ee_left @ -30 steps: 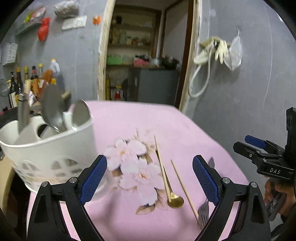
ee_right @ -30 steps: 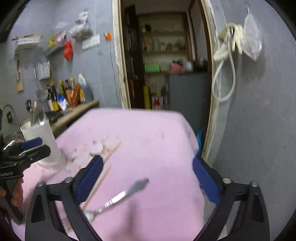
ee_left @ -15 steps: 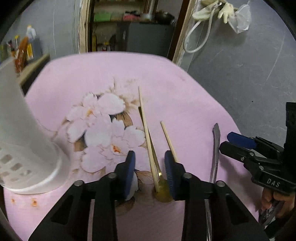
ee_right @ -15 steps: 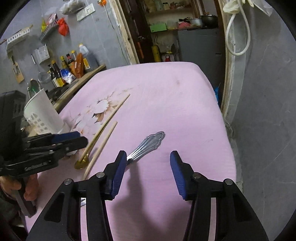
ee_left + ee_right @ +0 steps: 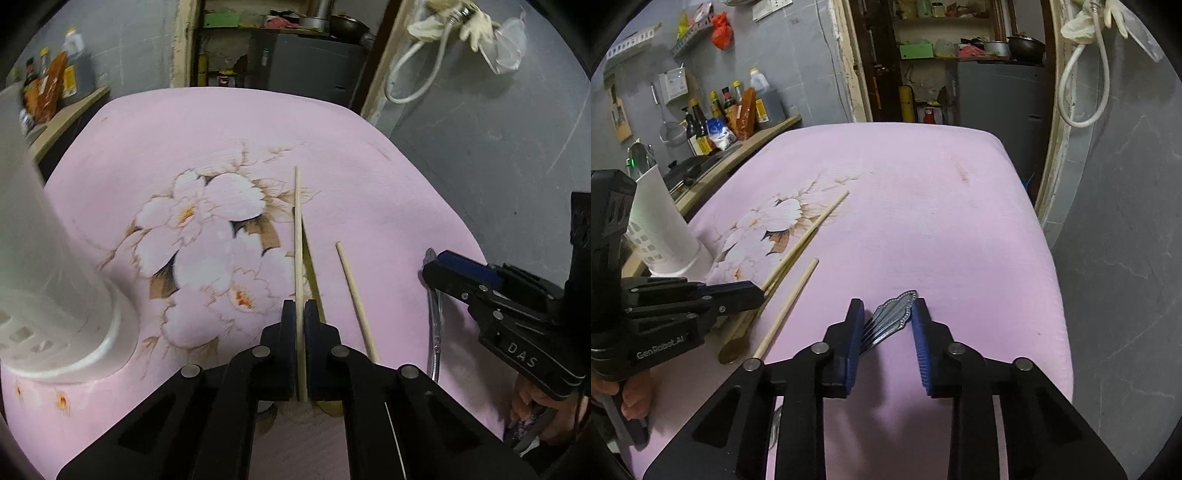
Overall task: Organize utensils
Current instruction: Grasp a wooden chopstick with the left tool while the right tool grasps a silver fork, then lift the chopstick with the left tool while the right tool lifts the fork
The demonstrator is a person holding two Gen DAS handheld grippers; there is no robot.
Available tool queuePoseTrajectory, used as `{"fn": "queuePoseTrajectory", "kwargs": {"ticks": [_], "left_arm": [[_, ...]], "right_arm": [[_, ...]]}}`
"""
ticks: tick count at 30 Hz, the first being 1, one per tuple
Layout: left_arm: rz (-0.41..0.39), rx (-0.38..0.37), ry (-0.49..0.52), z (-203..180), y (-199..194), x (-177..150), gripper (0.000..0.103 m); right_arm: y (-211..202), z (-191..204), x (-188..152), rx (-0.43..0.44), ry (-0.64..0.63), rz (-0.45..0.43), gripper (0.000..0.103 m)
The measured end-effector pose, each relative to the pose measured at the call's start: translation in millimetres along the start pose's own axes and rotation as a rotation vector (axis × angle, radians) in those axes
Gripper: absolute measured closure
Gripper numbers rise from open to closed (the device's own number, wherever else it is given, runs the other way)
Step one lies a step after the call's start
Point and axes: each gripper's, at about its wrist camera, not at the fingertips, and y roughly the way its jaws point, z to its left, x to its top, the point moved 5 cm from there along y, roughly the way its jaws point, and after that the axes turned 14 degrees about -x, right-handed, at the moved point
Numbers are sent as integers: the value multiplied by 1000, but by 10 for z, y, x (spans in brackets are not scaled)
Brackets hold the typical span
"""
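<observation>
Fork handle [image 5: 892, 320] between right gripper [image 5: 886, 332]

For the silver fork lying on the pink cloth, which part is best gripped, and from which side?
Grip the silver fork by its flared ornate handle, coming from above with one pad either side of the flat handle. It lies flat, handle end pointing away. The right tool already straddles that handle and is closing.

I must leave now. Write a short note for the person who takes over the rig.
Left tongs: shut on the longer chopstick, which lies on the pink cloth.
Right tongs: closing around the silver fork handle; a gap shows on one side.
Shorter chopstick and gold spoon: on the cloth.
White holder: stands at the left.
Done: nothing visible yet. Left: lift all four items into the holder.
</observation>
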Motion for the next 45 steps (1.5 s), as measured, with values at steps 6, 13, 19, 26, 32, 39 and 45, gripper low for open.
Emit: {"fn": "queuePoseTrajectory", "kwargs": {"ticks": [6, 13, 19, 26, 32, 39, 45], "left_arm": [[-30, 7, -50, 57, -255, -158, 100], [-66, -6, -142, 142, -644, -473, 100], [-89, -3, -201, 198, -948, -737, 100], [-22, 6, -166, 168, -1039, -782, 99], [47, 30, -91, 182, -957, -685, 91], [116, 59, -2, 183, -700, -421, 89], [150, 37, -2, 244, -536, -298, 89]], "right_arm": [[-11, 93, 13, 8, -35, -13, 85], [-7, 399, -61, 72, -143, 3, 86], [-96, 702, -152, 89, -254, -6, 86], [-190, 716, -247, 45, -234, 19, 75], [-249, 716, -332, 46, -202, 59, 75], [-212, 778, -344, 12, -216, 74, 75], [-133, 787, -273, 13, -207, 57, 83]]}}
